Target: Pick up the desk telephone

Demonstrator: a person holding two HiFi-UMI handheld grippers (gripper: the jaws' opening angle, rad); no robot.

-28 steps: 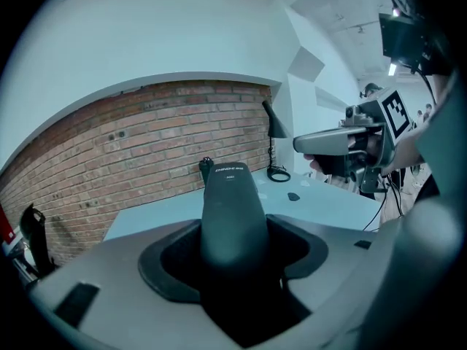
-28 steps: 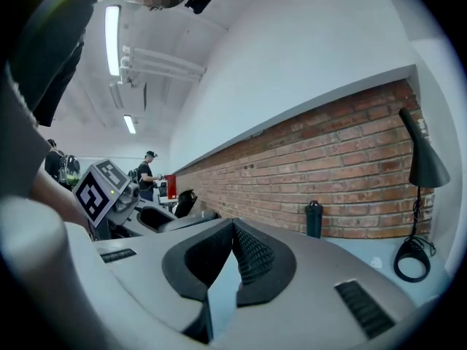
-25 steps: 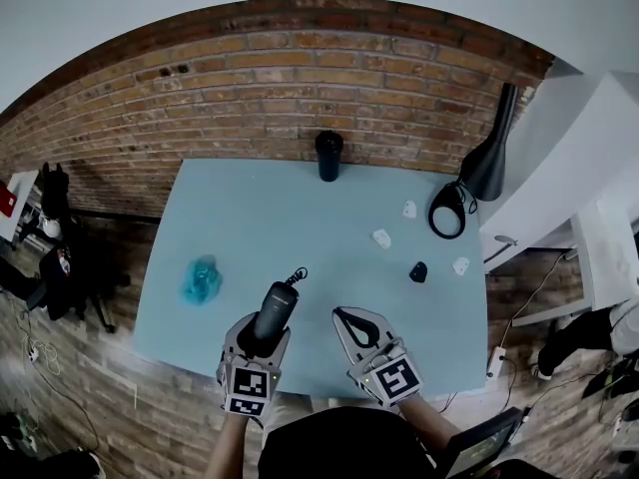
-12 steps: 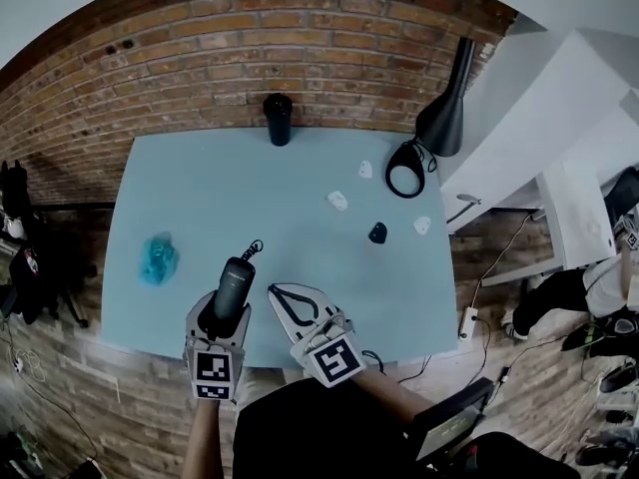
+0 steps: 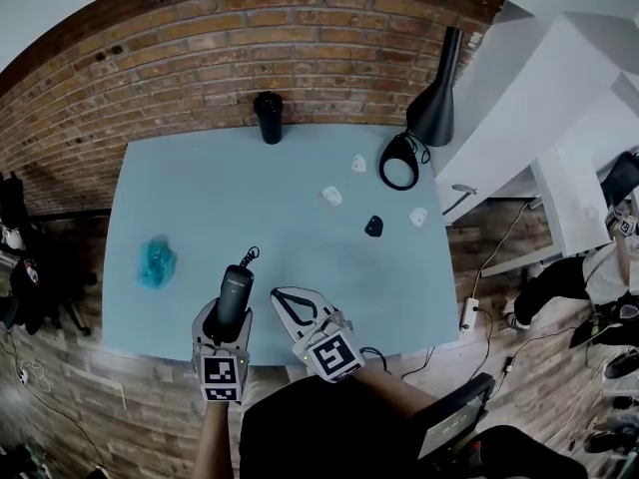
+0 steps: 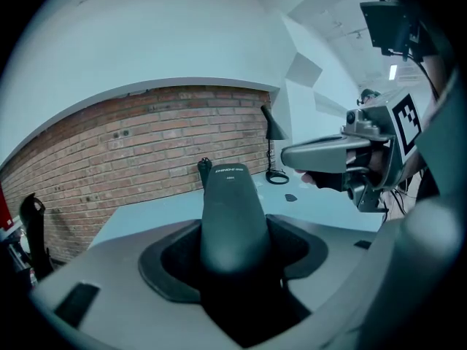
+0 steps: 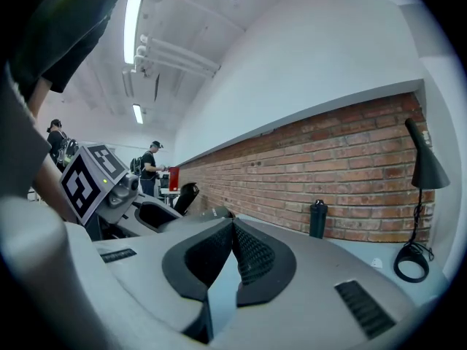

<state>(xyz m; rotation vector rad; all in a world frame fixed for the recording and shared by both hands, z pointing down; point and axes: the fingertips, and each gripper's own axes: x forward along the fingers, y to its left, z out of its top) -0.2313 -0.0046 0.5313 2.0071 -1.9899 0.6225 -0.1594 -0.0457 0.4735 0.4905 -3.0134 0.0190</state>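
The black telephone handset (image 5: pixel 234 293) is clamped between the jaws of my left gripper (image 5: pixel 226 317), above the near part of the light blue table (image 5: pixel 200 193). It points away from me, and a short curl of cord shows at its far tip. In the left gripper view the handset (image 6: pixel 230 214) stands up between the dark pads of the left gripper (image 6: pixel 232 250). My right gripper (image 5: pixel 290 305) hovers just right of it, apart from the handset. In the right gripper view the right gripper (image 7: pixel 232 228) has its pads meeting at the tips with nothing between them.
A black tumbler (image 5: pixel 268 117) stands at the table's back edge by the brick wall. A black lamp (image 5: pixel 436 98) and a coiled cord (image 5: pixel 398 174) are at the back right. Small white pieces (image 5: pixel 331 196), a black lump (image 5: pixel 373 227) and a teal crumpled thing (image 5: pixel 157 261) lie about.
Both grippers have sunk a little toward the table's near edge, the handset still gripped in the left one. The head view has swung, so the table now sits further left.
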